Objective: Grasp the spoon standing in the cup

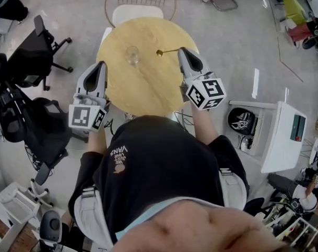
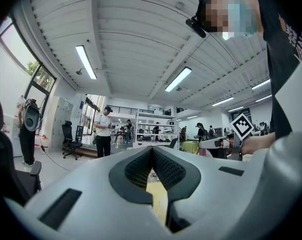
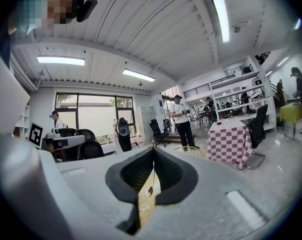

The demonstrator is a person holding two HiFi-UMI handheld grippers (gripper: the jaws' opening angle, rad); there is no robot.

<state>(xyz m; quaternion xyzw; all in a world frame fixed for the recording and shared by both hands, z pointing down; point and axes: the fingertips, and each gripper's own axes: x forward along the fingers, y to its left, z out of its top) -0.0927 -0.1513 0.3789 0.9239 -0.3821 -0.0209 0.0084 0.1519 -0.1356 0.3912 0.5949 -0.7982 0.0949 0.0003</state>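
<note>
Your right tongs [image 1: 181, 50] are clamping the gold spoon [image 1: 168, 50] by its handle end; it is looking light, stiff, slippery. Your left tongs [image 1: 102, 65] are sitting closed, empty.

Gold spoon [image 1: 168, 51], held level with bowl toward frame left, apart from the clear cup [image 1: 132, 55] upright on the round worktop [image 1: 148, 83].

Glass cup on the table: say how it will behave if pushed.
The glass cup looks clear, so probably rigid and breakable. It stands upright on the smooth table, so a low push likely slides it, a high one may tip it.
</note>
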